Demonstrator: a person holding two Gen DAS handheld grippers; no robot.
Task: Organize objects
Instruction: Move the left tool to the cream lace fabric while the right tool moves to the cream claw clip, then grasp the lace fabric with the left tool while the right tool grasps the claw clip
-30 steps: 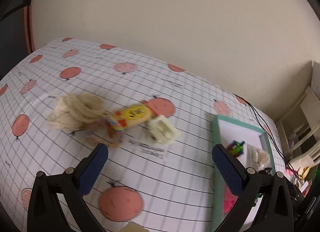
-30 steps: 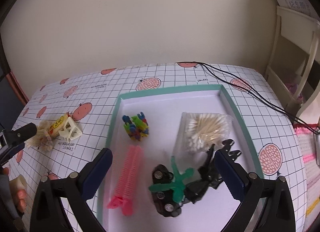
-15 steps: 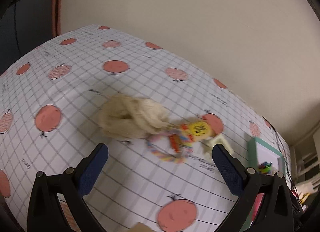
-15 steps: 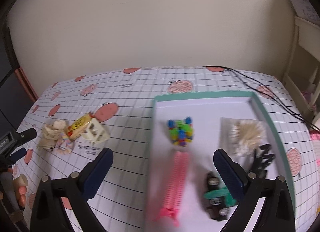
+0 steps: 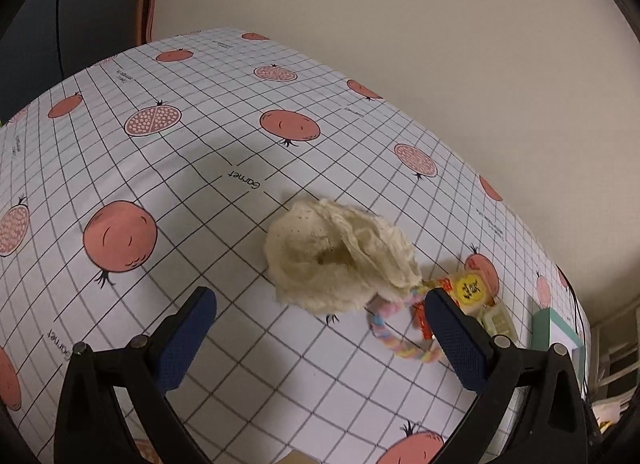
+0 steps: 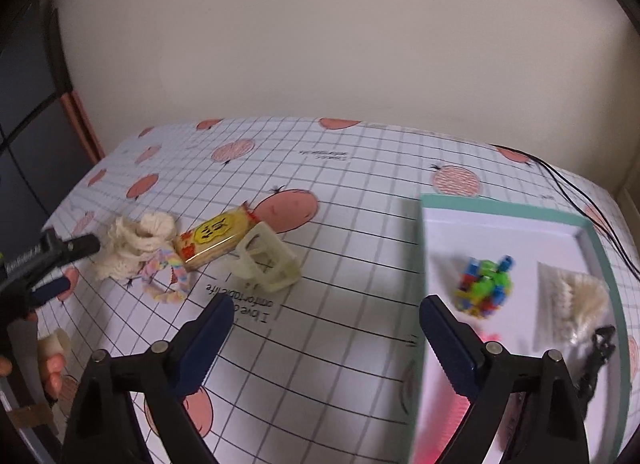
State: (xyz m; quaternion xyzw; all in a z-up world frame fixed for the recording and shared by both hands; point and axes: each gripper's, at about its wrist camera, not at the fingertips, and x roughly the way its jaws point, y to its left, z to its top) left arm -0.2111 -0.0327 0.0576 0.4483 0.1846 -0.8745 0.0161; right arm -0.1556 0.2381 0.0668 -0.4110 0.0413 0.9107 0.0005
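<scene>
A left tool (image 5: 316, 328) is hovering with its blue-padded jaws spread wide and gripping nothing, low over a surface (image 5: 192, 168) covered in a grid-and-pomegranate print. Just ahead of its fingers, at 12 o'clock, a cream knitted bundle (image 5: 338, 256) is lying crumpled on the cloth. Touching the bundle at its 4 o'clock edge is a pastel braided loop (image 5: 394, 338), part of it hidden behind the tool's right finger (image 5: 456, 340). A yellow-labelled snack packet (image 5: 470, 288) is sitting at 2 o'clock past that finger, with a pale translucent clip (image 5: 496, 320) against it.

The right tool (image 6: 326, 338) is likewise hanging released and empty, its jaws straddling the left rim of a teal-edged white tray (image 6: 424, 248). In its view the same cluster is lying at 10 o'clock: bundle, loop, packet and clip pressed together in a row, well apart from the tray. Inside the tray, a knot of coloured building bricks (image 6: 484, 284) is resting near the left wall, a clear bag of cotton swabs (image 6: 572, 300) is sitting to its right, and a black clip (image 6: 598, 352) is lying at the bag's 5 o'clock. Something pink (image 6: 456, 420) is showing blurred at the tray's near end. A hand (image 6: 52, 364) is visible at 9 o'clock.
</scene>
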